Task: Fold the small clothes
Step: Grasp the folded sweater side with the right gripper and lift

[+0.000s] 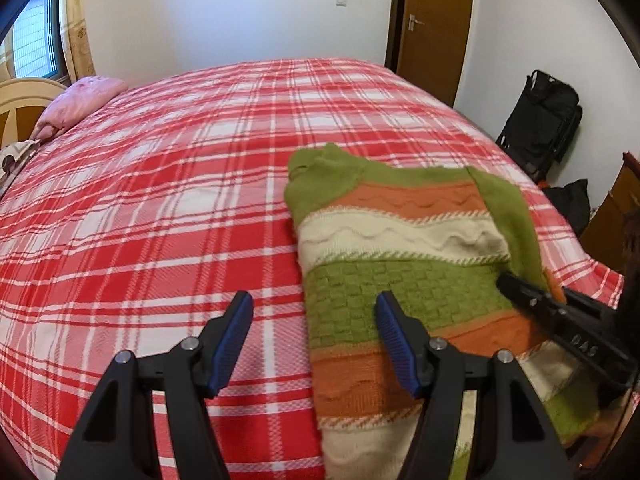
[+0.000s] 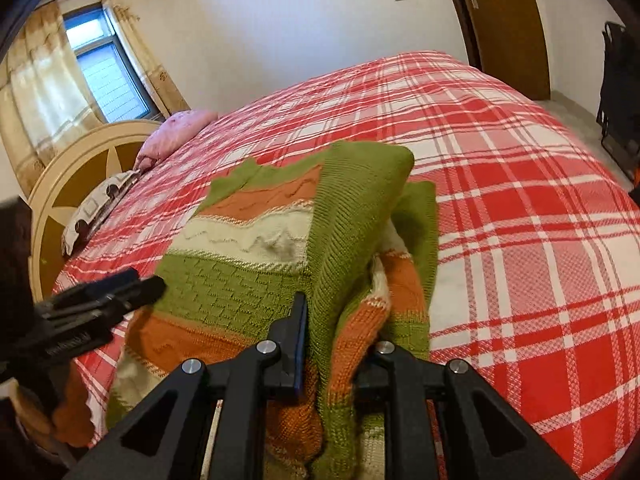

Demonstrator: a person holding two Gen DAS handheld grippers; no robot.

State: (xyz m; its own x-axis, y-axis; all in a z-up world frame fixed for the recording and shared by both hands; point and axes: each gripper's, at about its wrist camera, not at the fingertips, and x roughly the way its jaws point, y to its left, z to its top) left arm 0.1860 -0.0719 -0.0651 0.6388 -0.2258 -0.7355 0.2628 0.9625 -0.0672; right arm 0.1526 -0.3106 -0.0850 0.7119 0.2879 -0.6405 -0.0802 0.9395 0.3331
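Between my right fingers (image 2: pixel 336 344) the sweater (image 2: pixel 248 272) sleeve is pinched; my left fingers (image 1: pixel 314 344) are spread above its edge on the bed (image 1: pixel 160 200).

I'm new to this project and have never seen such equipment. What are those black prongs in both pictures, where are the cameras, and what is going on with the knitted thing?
The prongs are two-finger grippers held by a person, one per hand, each carrying a forward-looking camera. The left wrist view shows the left gripper open, hovering at the edge of a striped green, orange and cream sweater that lies on a red plaid bedspread. The right wrist view shows the right gripper pinching a green sleeve, lifted over the sweater's body. A pink pillow lies near the headboard.
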